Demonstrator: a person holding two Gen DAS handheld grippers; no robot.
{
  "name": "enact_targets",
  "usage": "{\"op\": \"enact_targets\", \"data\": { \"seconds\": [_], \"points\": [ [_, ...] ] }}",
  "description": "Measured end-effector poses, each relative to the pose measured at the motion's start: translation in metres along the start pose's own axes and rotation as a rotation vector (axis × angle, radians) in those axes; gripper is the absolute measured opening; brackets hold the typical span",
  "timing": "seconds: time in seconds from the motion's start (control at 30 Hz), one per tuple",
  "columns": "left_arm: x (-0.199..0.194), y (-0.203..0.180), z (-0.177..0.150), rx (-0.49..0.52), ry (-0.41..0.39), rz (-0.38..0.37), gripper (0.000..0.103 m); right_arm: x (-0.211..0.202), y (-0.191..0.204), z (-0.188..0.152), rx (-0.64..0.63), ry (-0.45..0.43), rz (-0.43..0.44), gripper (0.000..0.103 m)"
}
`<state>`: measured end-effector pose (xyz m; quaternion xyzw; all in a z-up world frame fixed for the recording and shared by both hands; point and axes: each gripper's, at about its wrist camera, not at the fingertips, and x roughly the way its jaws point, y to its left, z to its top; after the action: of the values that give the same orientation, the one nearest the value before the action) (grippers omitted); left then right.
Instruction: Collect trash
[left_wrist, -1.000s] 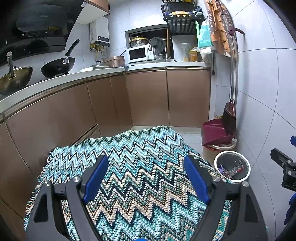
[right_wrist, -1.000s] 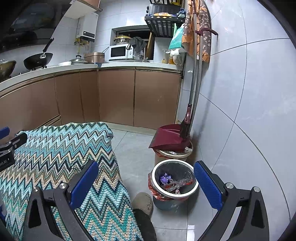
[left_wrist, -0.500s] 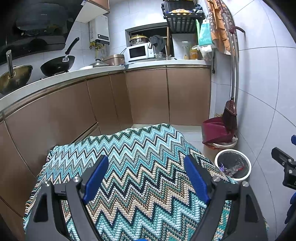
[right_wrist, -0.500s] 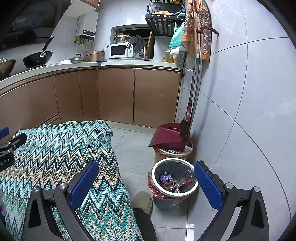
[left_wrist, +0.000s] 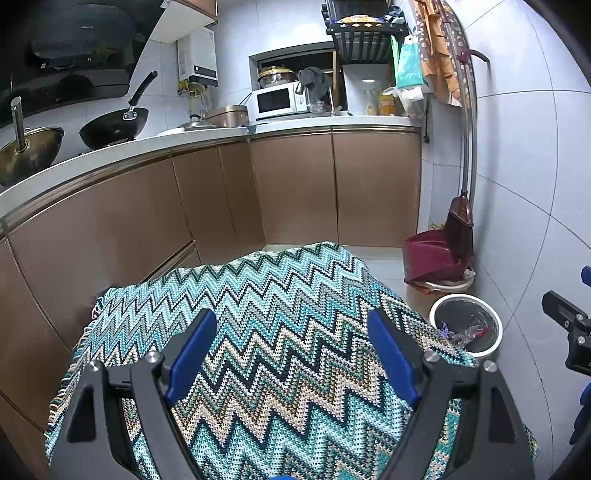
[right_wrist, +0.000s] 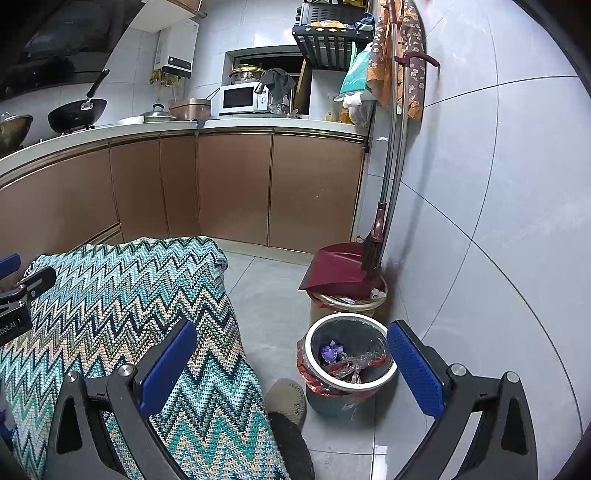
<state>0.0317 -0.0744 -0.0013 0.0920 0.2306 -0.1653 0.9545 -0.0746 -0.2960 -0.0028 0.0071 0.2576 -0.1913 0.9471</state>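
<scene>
Both of your grippers, the left gripper and the right gripper, gape wide with nothing between the pads. Your trash bin stands on the floor beside the zigzag blanket, which hides whatever lies beneath; the bin's crumpled contents are hard to identify.

Blanket showing teal/white/tan/black zigzags; bin wearing white rim w/ red liner; dustpan looking maroon; cabinets glowing bronze-brown.
</scene>
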Motion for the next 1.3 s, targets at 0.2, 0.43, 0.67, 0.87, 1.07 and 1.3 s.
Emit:
{"op": "enact_targets", "data": {
  "seconds": [0.2, 0.43, 0.67, 0.87, 1.07, 1.3],
  "points": [
    [0.002, 0.002, -0.002, 0.003, 0.006, -0.003, 0.083, 0.001, 0.000, 0.000, -0.002, 0.000, 0.001, 0.103],
    [0.003, 0.001, -0.003, 0.007, 0.006, -0.006, 0.083, 0.002, 0.000, 0.001, -0.003, 0.003, 0.003, 0.103],
    [0.004, 0.001, -0.003, 0.008, 0.010, -0.010, 0.083, 0.004, -0.001, 0.001, -0.006, 0.007, 0.006, 0.103],
    [0.004, 0.002, -0.004, 0.008, 0.006, -0.010, 0.083, 0.003, -0.002, 0.001, -0.008, -0.002, 0.007, 0.103],
    [0.002, 0.007, -0.002, 0.000, -0.004, -0.007, 0.083, 0.001, -0.003, 0.003, -0.011, -0.010, 0.012, 0.103],
    [-0.003, 0.014, 0.002, -0.001, -0.020, 0.015, 0.083, -0.001, -0.001, 0.006, -0.017, -0.017, 0.025, 0.103]
  ]
}}
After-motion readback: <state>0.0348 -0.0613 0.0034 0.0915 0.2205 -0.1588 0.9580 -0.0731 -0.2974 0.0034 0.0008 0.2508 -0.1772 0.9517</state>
